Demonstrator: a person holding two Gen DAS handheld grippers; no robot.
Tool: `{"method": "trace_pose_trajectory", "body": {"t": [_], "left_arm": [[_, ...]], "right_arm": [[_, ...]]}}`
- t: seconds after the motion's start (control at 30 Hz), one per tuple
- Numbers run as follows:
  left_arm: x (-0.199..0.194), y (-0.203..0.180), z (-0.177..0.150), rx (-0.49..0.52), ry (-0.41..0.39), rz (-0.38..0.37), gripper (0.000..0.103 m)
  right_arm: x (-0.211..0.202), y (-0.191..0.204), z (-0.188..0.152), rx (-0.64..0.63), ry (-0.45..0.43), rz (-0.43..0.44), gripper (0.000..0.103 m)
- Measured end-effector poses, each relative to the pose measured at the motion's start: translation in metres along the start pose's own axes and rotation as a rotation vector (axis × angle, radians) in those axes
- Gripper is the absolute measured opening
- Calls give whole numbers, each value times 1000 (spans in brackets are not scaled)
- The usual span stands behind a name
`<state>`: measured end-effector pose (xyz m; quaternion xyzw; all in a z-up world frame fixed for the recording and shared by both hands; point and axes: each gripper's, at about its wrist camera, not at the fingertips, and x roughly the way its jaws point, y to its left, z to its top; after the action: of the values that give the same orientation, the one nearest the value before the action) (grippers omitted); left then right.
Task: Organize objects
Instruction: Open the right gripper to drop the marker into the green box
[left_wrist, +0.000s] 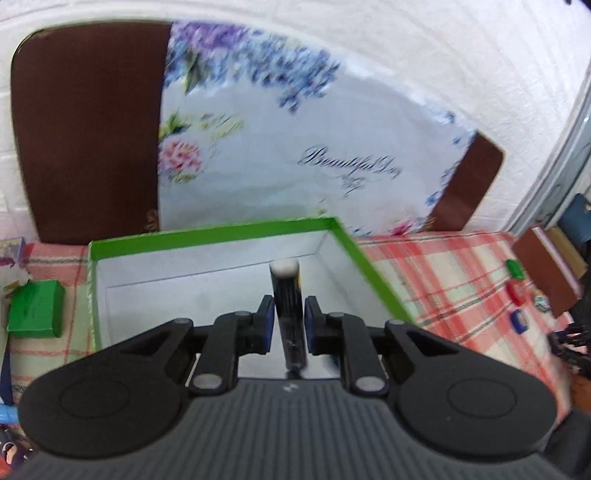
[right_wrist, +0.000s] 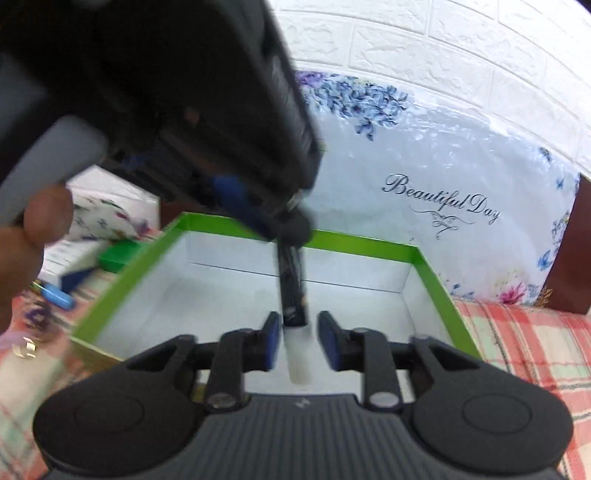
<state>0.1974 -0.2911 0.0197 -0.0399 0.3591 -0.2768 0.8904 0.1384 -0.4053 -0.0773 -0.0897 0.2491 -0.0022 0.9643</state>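
Observation:
A black tube with a white cap (left_wrist: 290, 310) stands between the blue pads of my left gripper (left_wrist: 289, 321), which is shut on it above the green-rimmed white box (left_wrist: 207, 236). In the right wrist view the left gripper's body (right_wrist: 177, 110) fills the upper left and holds the same tube (right_wrist: 293, 291) slanting down over the box (right_wrist: 428, 266). The tube's white cap hangs between the fingers of my right gripper (right_wrist: 300, 339), which is open around it without touching.
A green block (left_wrist: 35, 308) lies left of the box on the red plaid cloth (left_wrist: 454, 280). Small green, red and blue pieces (left_wrist: 515, 291) lie at the right. A floral "Beautiful Day" cushion (left_wrist: 295, 140) and brown chair back stand behind, against a white brick wall.

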Motion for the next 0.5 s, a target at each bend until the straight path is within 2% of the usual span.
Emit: {"method": "trace_pose_trajectory", "body": {"t": [0.03, 0.13, 0.23, 0.3, 0.37, 0.43, 0.5], "left_arm": [[0, 3, -3, 2, 4, 18, 19], [-18, 19, -15, -11, 3, 11, 19], [-56, 34, -32, 0, -49, 19, 22], [-84, 47, -46, 26, -86, 63, 30], [-112, 66, -64, 38, -113, 115, 31], [-133, 91, -86, 27, -121, 166, 32], [-147, 123, -110, 8, -91, 249, 33]], "right_arm": [[-1, 1, -3, 2, -10, -13, 49], [-22, 4, -12, 66, -40, 11, 47], [-56, 14, -22, 150, -102, 50, 47], [-81, 25, -32, 199, -142, 77, 47], [-102, 42, -36, 240, -160, 120, 47], [-112, 64, -41, 252, -142, 175, 47], [-114, 91, -46, 239, -94, 250, 47]]}}
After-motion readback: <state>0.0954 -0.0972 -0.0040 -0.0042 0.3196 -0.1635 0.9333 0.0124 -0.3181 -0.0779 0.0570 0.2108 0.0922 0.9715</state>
